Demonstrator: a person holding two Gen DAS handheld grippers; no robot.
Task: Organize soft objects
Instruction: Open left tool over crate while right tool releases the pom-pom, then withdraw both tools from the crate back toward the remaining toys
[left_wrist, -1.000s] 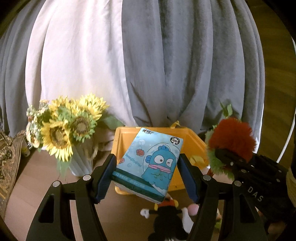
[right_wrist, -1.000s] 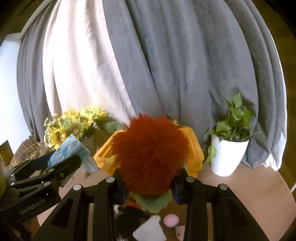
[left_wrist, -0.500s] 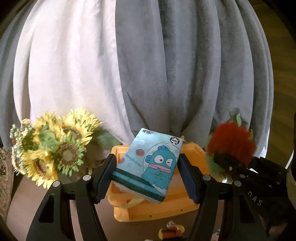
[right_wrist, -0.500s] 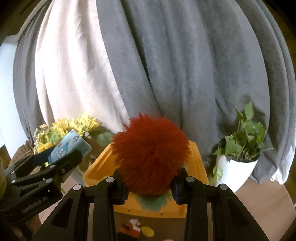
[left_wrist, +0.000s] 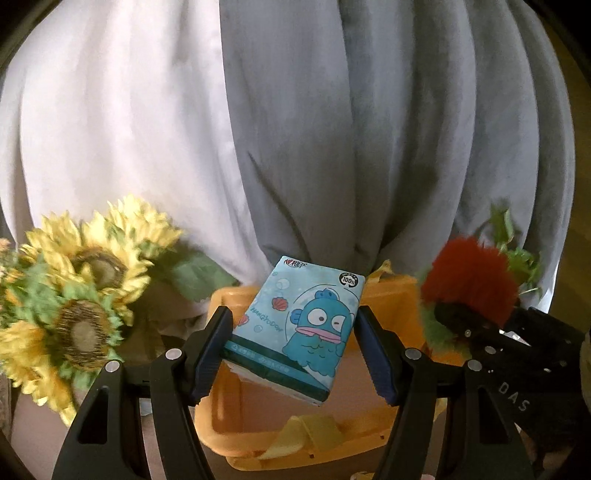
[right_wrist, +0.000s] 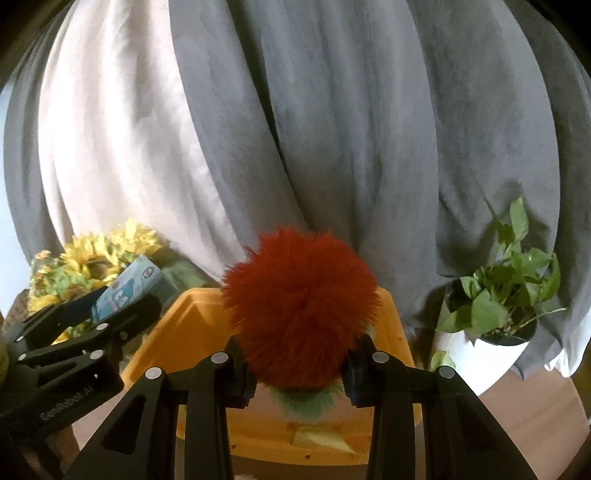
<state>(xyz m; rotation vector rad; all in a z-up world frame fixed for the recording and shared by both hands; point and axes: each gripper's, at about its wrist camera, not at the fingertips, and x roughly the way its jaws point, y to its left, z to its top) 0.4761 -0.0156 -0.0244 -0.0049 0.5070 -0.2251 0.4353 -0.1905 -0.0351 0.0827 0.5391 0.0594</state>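
Tissue pack (left_wrist: 295, 325) pinched between the jaws of the left gripper (left_wrist: 293, 350), tilted, low corner toward 5 o'clock, hanging over the bin (left_wrist: 395, 299). Red pompom (right_wrist: 301, 314) squeezed between the narrow jaws of the right gripper (right_wrist: 299, 363), green fringe beneath, also over the bin, at 3 o'clock from the pack. Beyond, at 9 o'clock, sunflowers (left_wrist: 81, 295); at 3 o'clock, potted plant (right_wrist: 502, 295); farthest, curtain (right_wrist: 332, 129). Judged mid-placement, neither item released yet. Best lowered well inside the bin walls before opening, one gripper at a time, kept apart to avoid a clash; pack levelled first so as to land flat.
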